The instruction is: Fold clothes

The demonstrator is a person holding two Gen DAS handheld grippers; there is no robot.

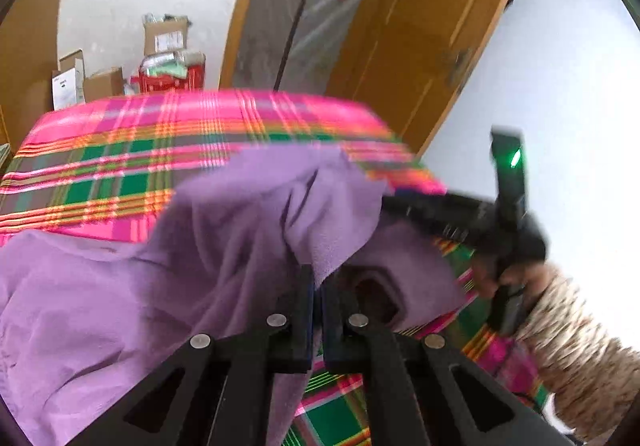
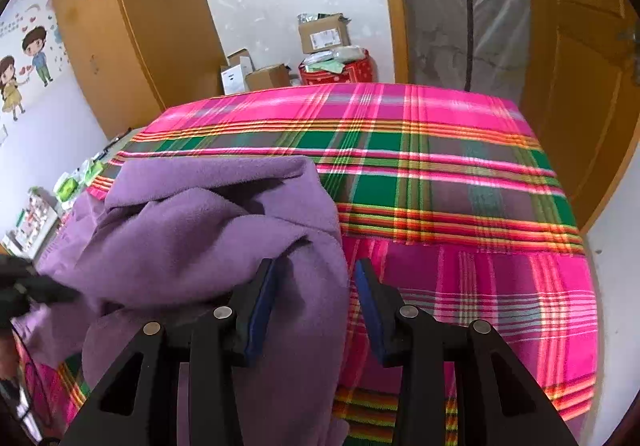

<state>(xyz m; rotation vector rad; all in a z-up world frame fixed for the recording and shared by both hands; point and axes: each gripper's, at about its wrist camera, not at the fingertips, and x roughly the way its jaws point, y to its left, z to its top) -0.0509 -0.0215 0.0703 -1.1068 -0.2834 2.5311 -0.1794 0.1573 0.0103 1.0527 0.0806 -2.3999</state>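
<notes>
A purple fleece garment (image 1: 200, 246) lies bunched on a table covered with a pink and green plaid cloth (image 1: 160, 133). My left gripper (image 1: 316, 286) is shut on a fold of the purple garment and holds it raised. My right gripper (image 2: 316, 278) is open, with the garment's right edge (image 2: 312, 246) lying between its fingers. In the left wrist view the right gripper (image 1: 404, 205) reaches in from the right against the garment's far side. In the right wrist view the garment (image 2: 208, 230) is heaped at the left, over the plaid cloth (image 2: 440, 165).
Cardboard boxes (image 2: 324, 31) and a red basket (image 2: 340, 69) stand behind the table by the wall. A wooden door (image 2: 580, 85) is at the right, a wooden cabinet (image 2: 120, 25) at the left. Small items (image 2: 72, 185) lie off the table's left side.
</notes>
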